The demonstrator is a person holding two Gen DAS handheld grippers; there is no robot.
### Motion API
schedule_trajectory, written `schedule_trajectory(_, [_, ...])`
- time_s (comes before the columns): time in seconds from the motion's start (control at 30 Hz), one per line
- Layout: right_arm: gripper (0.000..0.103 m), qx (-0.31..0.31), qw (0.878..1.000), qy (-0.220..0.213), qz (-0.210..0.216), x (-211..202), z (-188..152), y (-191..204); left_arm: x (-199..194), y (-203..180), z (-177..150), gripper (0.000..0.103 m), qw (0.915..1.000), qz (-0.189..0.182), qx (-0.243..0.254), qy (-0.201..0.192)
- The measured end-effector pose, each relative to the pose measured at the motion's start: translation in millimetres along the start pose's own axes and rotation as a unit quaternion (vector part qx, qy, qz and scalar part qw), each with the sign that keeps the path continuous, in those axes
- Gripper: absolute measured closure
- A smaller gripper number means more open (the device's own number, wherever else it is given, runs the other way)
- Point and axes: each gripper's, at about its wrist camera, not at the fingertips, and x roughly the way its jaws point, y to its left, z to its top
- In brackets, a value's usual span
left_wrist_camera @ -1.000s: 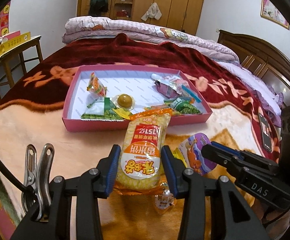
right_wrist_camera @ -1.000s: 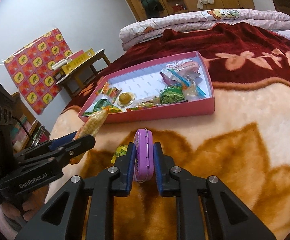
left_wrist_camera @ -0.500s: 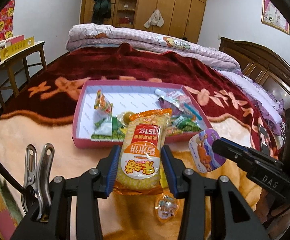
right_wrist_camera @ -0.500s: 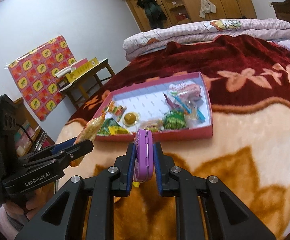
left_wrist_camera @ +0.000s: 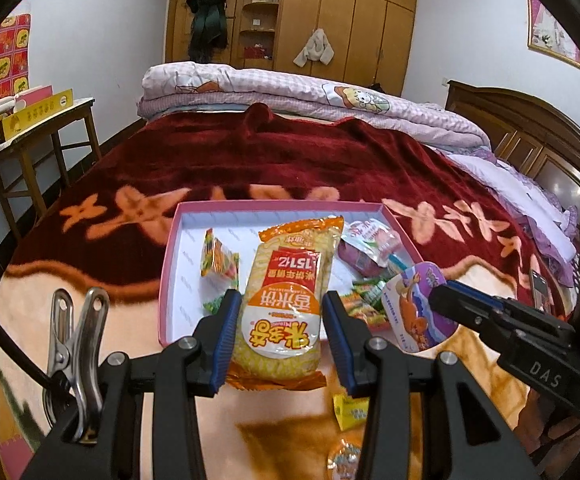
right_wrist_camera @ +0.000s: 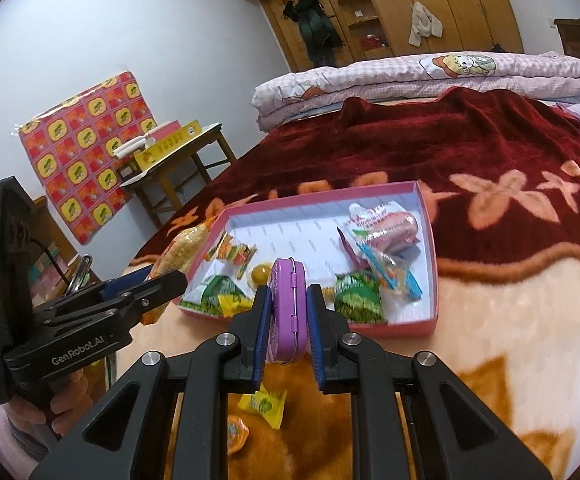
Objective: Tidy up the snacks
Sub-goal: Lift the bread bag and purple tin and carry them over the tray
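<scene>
Pinching rice-cracker pack [left_wrist_camera: 286, 312], left hand-held gripper [left_wrist_camera: 280, 336].

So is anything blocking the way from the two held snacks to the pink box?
Nothing visible. The left claw holds the yellow rice cracker pack and the right claw holds the purple tin, both just short of the pink box, whose middle floor is bare.

The tray [right_wrist_camera: 389, 326] lies on the bed [right_wrist_camera: 509, 320], snack packets [right_wrist_camera: 381, 232] inside, a table [right_wrist_camera: 170, 168] left.
</scene>
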Motion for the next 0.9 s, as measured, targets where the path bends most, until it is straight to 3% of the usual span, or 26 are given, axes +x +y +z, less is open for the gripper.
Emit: schedule_trajectory(0.9, [0.084,0.023,1.0,0.005,-0.012,63,32,-23,93,9,35,0.059,0.9989,0.034,0.013,0.03])
